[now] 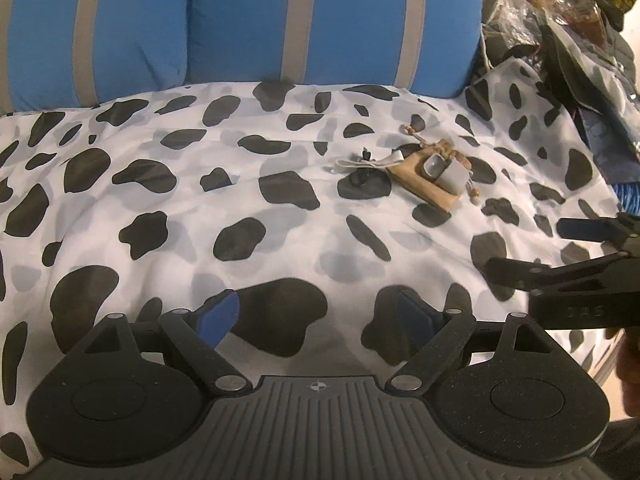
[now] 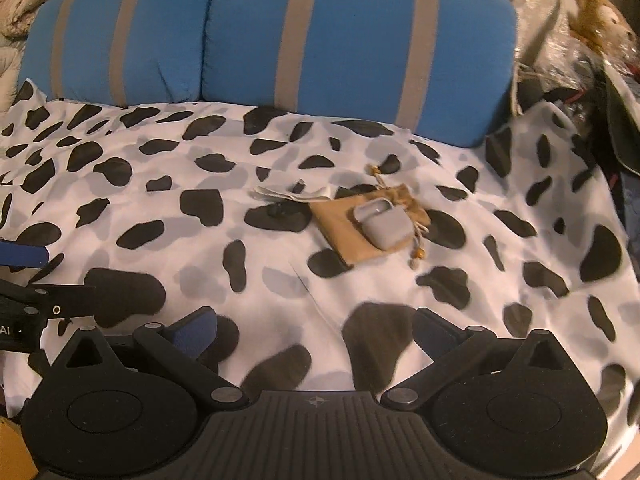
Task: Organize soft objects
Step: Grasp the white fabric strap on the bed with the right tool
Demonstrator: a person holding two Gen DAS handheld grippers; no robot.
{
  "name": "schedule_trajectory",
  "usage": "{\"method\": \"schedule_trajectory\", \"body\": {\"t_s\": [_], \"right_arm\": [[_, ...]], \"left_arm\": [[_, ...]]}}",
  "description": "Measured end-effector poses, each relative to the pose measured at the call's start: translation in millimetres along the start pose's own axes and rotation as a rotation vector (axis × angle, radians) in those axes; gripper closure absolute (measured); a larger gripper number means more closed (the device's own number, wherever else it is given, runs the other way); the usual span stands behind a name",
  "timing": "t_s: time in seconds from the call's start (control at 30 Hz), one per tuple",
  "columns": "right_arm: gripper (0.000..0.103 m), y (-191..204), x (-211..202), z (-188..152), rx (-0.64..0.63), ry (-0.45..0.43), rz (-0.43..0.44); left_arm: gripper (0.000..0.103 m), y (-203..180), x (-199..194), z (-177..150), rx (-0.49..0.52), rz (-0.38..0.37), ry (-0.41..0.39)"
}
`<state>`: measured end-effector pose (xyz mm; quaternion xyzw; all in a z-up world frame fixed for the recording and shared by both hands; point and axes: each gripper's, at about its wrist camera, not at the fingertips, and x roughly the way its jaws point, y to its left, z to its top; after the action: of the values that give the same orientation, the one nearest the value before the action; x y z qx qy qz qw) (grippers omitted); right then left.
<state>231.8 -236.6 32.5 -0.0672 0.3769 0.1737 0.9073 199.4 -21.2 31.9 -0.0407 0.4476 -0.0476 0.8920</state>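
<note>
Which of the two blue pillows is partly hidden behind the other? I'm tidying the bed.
The left blue grey-striped pillow: its inner edge tucks behind the right blue grey-striped pillow, which overlaps it in front.

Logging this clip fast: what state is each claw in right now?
Left claw: open, holding nothing, above the spotted sheet.
Right claw: open, holding nothing, short of the tan pouch.
</note>
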Motion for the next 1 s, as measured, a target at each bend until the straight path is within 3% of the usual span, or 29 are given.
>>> {"method": "schedule_trajectory", "body": {"t_s": [0.43,0.57,0.8,1.0], "right_arm": [[0.002,22,58,28,-0.222,-0.069,-0.032],[0.011,34,83,34,-0.315,-0.077,-0.054],[0.023,47,130,49,-0.447,-0.083,-0.181],[0.040,61,163,58,-0.580,-0.091,-0.252]], "left_arm": [[0.017,8,3,12,-0.010,-0.007,0.031],[0.017,12,4,11,-0.022,0.002,0.051],[0.017,14,2,11,-0.016,0.004,0.062],[0.017,14,1,14,-0.022,-0.011,0.063]]}}
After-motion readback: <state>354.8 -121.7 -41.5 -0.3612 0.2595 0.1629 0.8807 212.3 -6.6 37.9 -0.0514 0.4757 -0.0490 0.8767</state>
